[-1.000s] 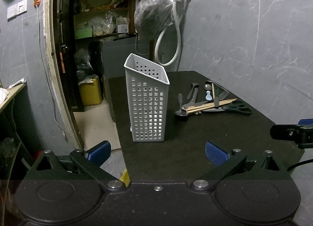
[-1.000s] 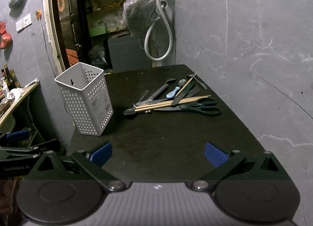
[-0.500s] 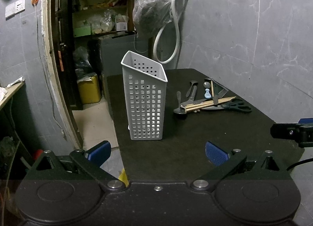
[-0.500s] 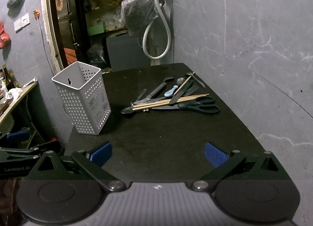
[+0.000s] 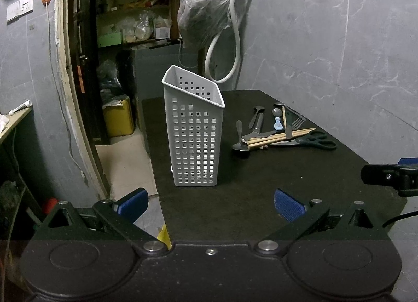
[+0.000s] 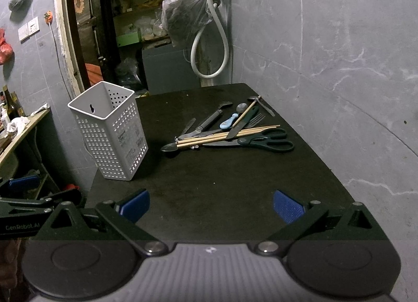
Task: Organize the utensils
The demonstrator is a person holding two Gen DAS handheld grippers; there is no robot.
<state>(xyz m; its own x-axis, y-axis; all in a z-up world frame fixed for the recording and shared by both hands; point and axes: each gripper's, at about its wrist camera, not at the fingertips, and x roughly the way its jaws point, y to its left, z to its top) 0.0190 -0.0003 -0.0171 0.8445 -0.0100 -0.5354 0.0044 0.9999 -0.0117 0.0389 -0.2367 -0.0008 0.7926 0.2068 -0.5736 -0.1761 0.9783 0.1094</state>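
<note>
1. Left gripper [image 5: 210,204] and right gripper [image 6: 210,205] are both held with fingers spread wide, nothing between the pads; both are kept at the near table [image 6: 235,184] edge
2. Utensils are seen heaped on the far right of the table: chopsticks [image 6: 224,136], scissors [image 6: 263,141], spoon [image 6: 169,147], fork [image 6: 256,120], knife [image 6: 243,123], blue handle [image 6: 228,121]. Basket [image 6: 109,129] stands upright and empty, well apart to the left
3. No step is judged started; every utensil is still outside the basket
4. Risk: pieces are overlapped, so neighbours could be dragged or flicked when one is lifted
5. Risk: chopsticks are thin and round, so a slip or a partial pinch of only one is likely
6. Risk: basket is tall and light and stands near the left table edge; it could be tipped or pushed off if bumped during a drop
7. Right view only: basket's empty inside, its label, the pile's layering. Left view only: basket's tall slanted rim [image 5: 193,87], floor gap beside the table
</note>
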